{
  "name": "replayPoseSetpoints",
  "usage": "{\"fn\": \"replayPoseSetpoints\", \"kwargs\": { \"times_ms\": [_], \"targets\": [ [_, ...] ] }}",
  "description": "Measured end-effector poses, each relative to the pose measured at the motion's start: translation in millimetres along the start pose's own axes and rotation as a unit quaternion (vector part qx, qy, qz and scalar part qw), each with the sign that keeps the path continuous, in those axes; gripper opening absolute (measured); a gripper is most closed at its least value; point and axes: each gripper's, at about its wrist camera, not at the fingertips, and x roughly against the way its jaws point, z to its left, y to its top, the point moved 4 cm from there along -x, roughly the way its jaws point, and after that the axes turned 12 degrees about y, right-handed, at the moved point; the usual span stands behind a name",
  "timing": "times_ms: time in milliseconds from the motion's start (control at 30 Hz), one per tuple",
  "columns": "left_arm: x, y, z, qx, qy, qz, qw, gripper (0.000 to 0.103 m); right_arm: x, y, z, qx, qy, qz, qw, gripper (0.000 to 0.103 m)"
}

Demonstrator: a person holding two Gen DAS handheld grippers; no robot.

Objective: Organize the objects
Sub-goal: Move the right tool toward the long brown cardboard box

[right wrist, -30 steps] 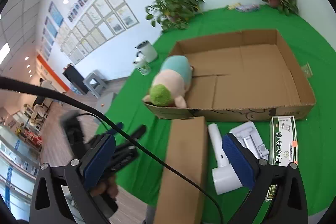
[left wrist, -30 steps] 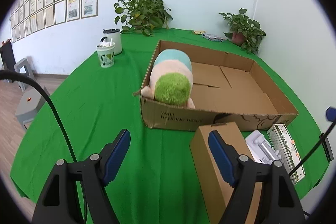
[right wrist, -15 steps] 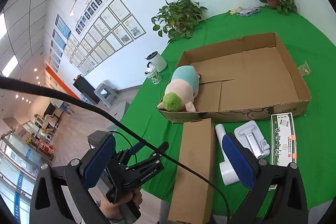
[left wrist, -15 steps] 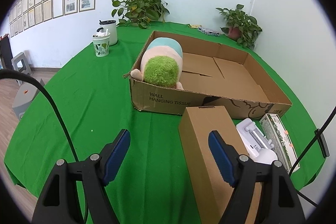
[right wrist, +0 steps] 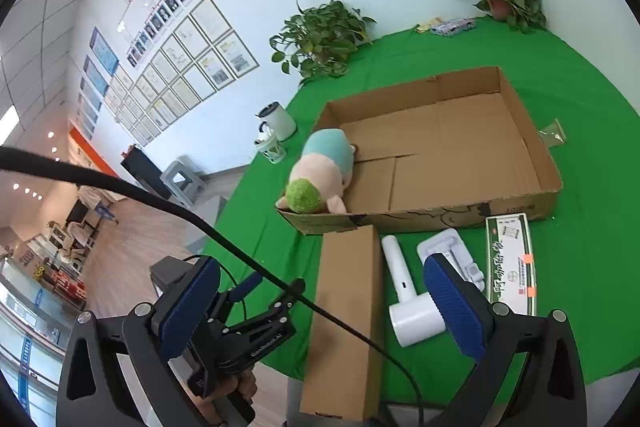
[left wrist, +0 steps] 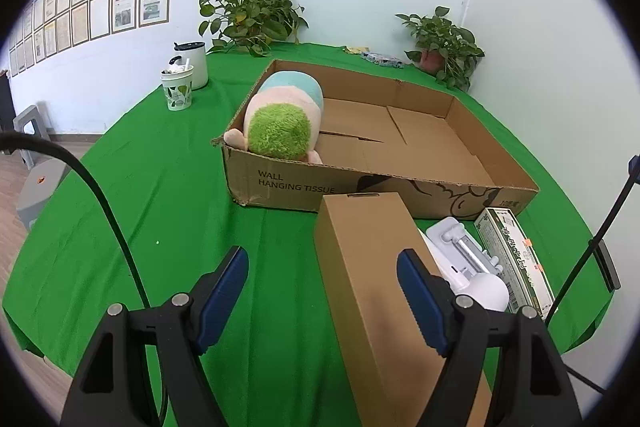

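The left tongs hang spread above the green worktop, gripping nothing; the near end of a long brown box lies just under and inside the right finger. The right tongs are likewise spread and hold nothing, raised higher over the worktop's near edge, with the same long brown box below the gap between the fingers. Ahead of both tongs sits a shallow open cardboard tray, printed "WALL HANGING TISSUE", with a plush toy in its front left corner, its green head propped on the rim. Right of the long box, by the right finger of each pair, lie a white handheld device, a white plastic holder and a green-and-white carton, all just in front of the tray. Far ahead to the left stand 2 cups.
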Motion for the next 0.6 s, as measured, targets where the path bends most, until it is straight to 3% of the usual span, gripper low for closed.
{"fn": "replayPoseSetpoints", "kwargs": {
  "times_ms": [600],
  "targets": [
    [1.7, -4.6, -11.3, -0.008, -0.018, -0.002, 0.9998, 0.077, 1.3, -12.6, -6.8, 0.011, -0.036, 0.008, 0.999, 0.102]
  ]
}}
